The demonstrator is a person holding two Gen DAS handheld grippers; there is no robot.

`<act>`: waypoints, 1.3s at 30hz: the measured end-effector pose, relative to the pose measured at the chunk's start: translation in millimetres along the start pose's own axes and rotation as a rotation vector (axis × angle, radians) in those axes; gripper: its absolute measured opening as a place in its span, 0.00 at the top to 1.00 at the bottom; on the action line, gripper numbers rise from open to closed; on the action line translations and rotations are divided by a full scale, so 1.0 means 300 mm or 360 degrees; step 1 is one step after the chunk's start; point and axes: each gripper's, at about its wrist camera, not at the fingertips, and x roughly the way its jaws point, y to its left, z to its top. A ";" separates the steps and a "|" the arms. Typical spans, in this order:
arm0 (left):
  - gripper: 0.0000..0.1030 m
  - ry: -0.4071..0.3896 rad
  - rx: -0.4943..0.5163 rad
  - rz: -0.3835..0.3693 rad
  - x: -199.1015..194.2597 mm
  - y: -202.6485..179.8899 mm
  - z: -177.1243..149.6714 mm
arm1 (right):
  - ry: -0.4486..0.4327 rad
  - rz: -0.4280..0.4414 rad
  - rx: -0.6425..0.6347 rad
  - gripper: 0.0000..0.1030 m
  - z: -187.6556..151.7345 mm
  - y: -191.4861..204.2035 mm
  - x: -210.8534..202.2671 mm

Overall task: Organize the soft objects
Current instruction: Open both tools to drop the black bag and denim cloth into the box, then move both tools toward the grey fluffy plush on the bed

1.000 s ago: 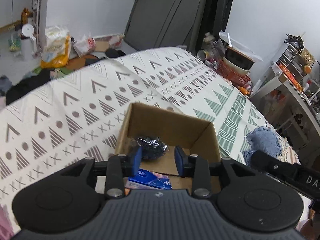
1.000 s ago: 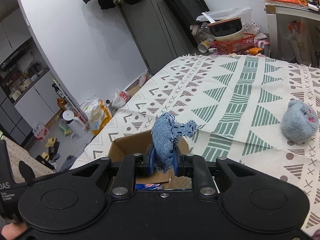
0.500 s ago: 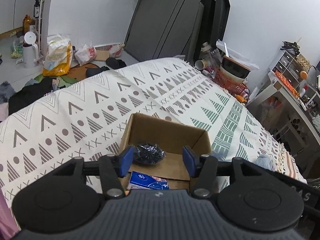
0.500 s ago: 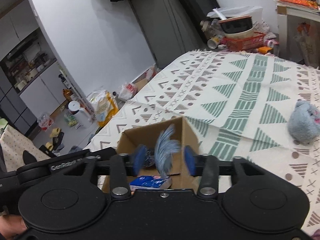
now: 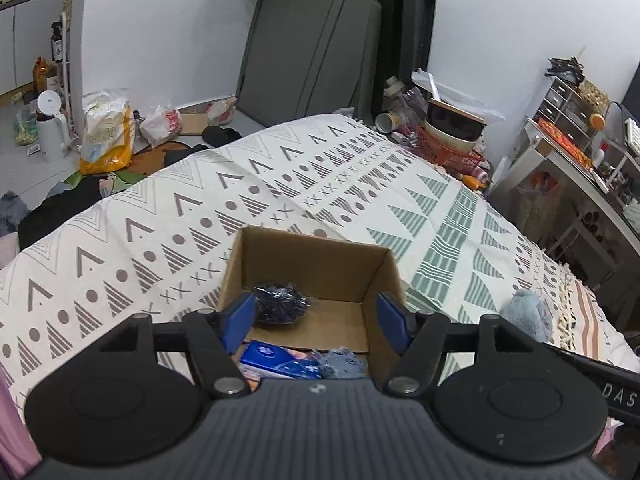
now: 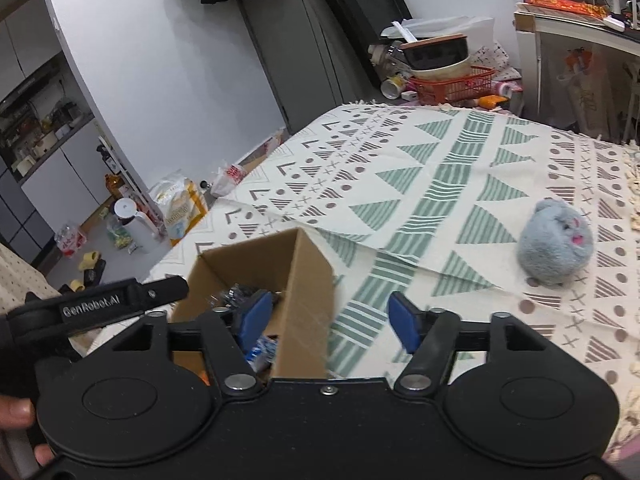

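An open cardboard box (image 5: pixel 310 258) (image 6: pixel 308 276) sits on the patterned bedspread (image 5: pixel 168 216). Inside lie a dark crinkly bundle (image 5: pixel 282 304), a blue packet (image 5: pixel 274 358) and a blue denim cloth (image 5: pixel 340 362). My left gripper (image 5: pixel 316 318) is open, hovering over the box's near side with nothing between its fingers. My right gripper (image 6: pixel 330 318) is also open and empty, straddling the box's right wall. A grey plush toy (image 6: pixel 554 242) (image 5: pixel 526 314) rests on the bedspread to the right of the box.
A red basket with stacked bowls (image 6: pixel 446 70) stands past the bed's far edge. Bags and a white jug (image 5: pixel 50 126) clutter the floor at left. A desk with shelves (image 5: pixel 576 148) is at right. A hand (image 6: pixel 16 416) holds the left gripper's handle.
My right gripper opened and let the denim cloth fall into the box, then shifted right. My left gripper opened wider and pulled back slightly.
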 end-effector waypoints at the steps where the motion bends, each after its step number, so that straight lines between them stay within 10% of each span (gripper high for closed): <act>1: 0.36 0.0000 0.0012 -0.0006 0.000 -0.010 -0.001 | -0.0004 -0.0001 -0.0005 0.30 -0.001 -0.011 -0.009; 12: 0.35 0.0029 0.0181 -0.0032 0.014 -0.221 -0.012 | -0.0084 -0.0081 0.0058 0.05 0.001 -0.203 -0.100; 39: 0.35 0.0128 0.0364 -0.0074 0.135 -0.642 -0.044 | -0.0282 -0.0053 0.0721 0.05 -0.058 -0.678 -0.165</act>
